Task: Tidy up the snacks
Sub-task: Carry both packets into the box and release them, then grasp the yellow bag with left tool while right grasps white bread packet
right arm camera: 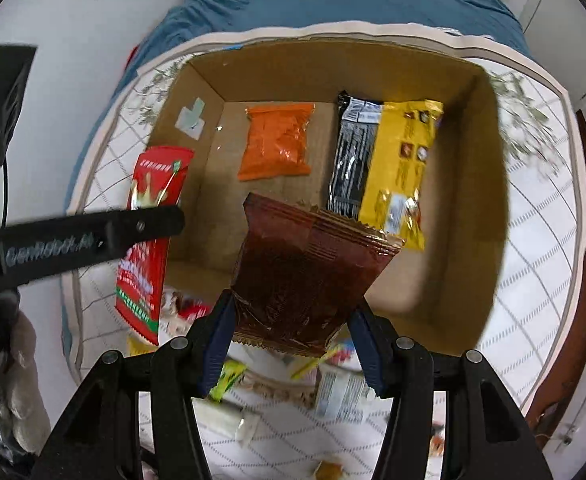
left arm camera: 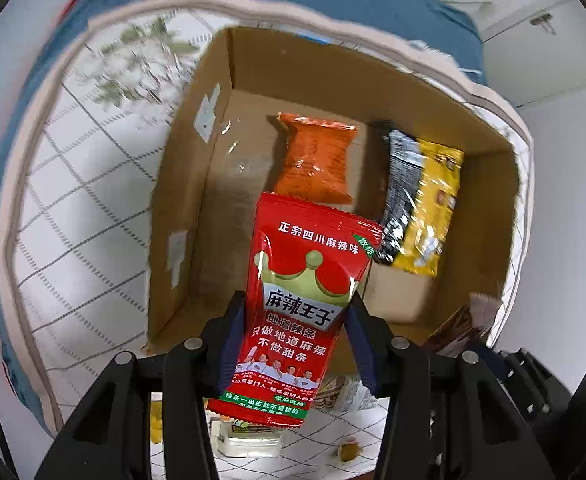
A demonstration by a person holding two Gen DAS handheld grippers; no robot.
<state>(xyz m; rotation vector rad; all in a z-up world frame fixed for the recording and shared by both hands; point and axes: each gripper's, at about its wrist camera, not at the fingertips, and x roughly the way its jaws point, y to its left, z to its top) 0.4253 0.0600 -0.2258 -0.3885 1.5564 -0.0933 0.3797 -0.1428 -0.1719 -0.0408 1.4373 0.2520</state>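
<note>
From your left wrist view, your left tool [left arm camera: 297, 344] is clamped on a red packet [left arm camera: 305, 304], its blue pads [left arm camera: 233, 340] pressing both sides. The packet hangs over the near edge of the open cardboard box [left arm camera: 197, 184]. Its print reads "麻辣王子" under a green crown, with "正宗四川麻辣味" along the top and "地道辣条 只做地道麻辣 不做甜条" lower down. Inside the box lie an orange packet [left arm camera: 317, 164] and, to its right, a black packet [left arm camera: 401, 188] touching a yellow packet [left arm camera: 433, 208]; their print is too blurred to read. The box sits on a tabletop covered with a white grid-patterned cloth [left arm camera: 73, 208].

From your right wrist view, your right tool [right arm camera: 293, 344] grips a dark brown packet [right arm camera: 309, 268] by its lower end, held above the box [right arm camera: 489, 184]; no writing on it is legible. The same 3 packets lie on the box floor: orange [right arm camera: 277, 140], black [right arm camera: 353, 156], yellow [right arm camera: 405, 160]. At left, the left tool's black arm, marked "GenRobot.AI", crosses the red packet [right arm camera: 149, 240] just outside the box's left wall. Loose snacks [right arm camera: 333, 392] lie blurred on the cloth below.
</note>
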